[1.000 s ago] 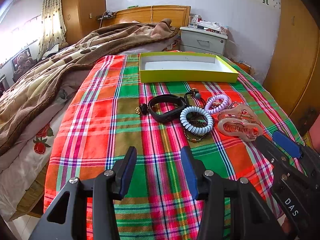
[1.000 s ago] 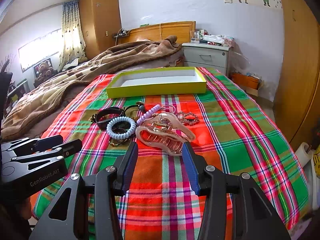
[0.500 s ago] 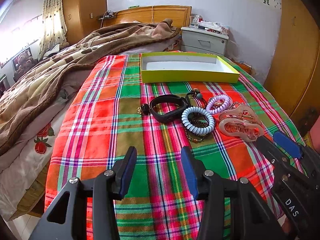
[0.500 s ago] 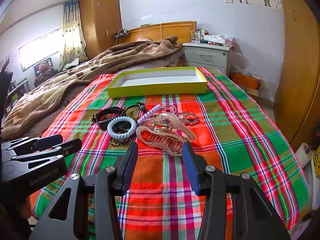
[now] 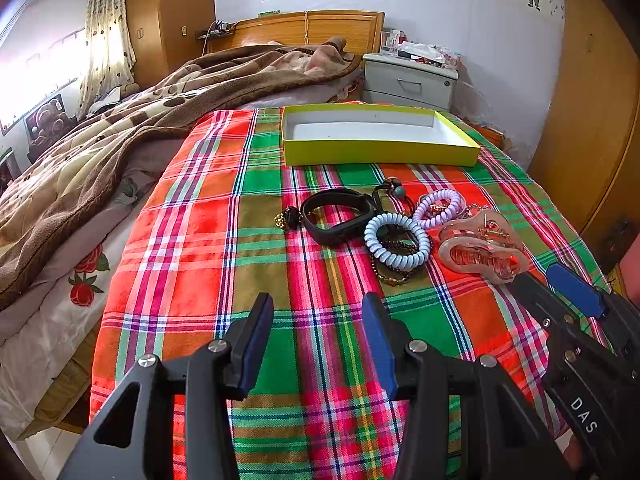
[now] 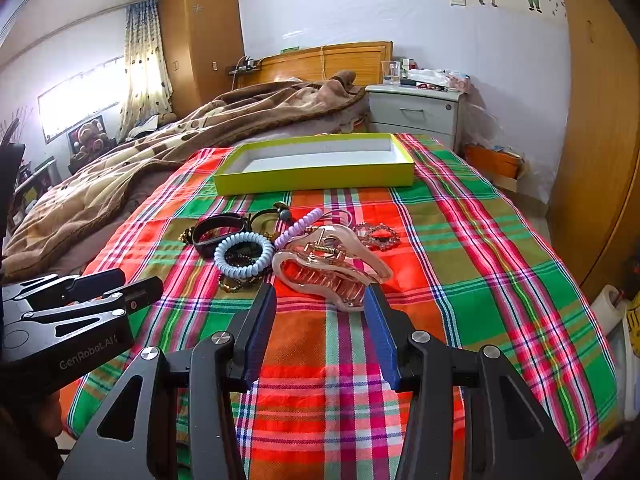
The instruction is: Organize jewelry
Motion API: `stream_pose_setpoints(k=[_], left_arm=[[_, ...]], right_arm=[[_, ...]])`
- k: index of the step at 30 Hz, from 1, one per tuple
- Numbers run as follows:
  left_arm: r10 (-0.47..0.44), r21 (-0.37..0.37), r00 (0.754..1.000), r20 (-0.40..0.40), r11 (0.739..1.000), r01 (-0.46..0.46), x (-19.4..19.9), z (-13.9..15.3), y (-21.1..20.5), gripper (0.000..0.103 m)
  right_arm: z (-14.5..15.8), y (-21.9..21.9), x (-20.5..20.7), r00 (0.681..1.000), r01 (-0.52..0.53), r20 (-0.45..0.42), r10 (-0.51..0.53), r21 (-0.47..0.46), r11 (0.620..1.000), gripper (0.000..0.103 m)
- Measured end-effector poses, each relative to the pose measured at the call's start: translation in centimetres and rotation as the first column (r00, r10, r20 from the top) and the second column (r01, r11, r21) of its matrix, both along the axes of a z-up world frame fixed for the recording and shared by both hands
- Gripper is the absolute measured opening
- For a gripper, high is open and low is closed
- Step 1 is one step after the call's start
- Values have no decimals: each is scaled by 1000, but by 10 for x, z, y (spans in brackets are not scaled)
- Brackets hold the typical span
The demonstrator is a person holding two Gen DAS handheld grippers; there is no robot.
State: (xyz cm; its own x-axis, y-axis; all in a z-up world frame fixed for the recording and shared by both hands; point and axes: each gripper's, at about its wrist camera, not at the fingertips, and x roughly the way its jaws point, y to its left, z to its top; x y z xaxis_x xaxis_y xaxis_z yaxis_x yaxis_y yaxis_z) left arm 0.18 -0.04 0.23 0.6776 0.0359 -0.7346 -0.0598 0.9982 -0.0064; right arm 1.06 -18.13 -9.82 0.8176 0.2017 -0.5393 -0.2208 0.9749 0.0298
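Snagging is likely: translucent pink plastic claw clip [image 6: 332, 266] lies touching pale blue spiral hair tie [image 6: 243, 254]; both tongs, left [image 5: 318, 338] and right [image 6: 320, 330], are held apart, empty.

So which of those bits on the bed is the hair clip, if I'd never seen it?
Start at the plaid cloth and the yellow-green box on it. A cluster of trinkets lies just in front of the box; the hair clip is at its near right. It is the biggest piece, clear pink plastic with teeth and a metal spring, unlike the coiled ties beside it.
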Motion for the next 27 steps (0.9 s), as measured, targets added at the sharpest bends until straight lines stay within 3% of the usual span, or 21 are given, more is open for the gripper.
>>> stream_pose_setpoints(k=[27], left_arm=[[3,-3,1000,-5,1000,-3,0,-1,2,48]], right_arm=[[0,-2,1,1000,-17,1,17,2,1000,47]])
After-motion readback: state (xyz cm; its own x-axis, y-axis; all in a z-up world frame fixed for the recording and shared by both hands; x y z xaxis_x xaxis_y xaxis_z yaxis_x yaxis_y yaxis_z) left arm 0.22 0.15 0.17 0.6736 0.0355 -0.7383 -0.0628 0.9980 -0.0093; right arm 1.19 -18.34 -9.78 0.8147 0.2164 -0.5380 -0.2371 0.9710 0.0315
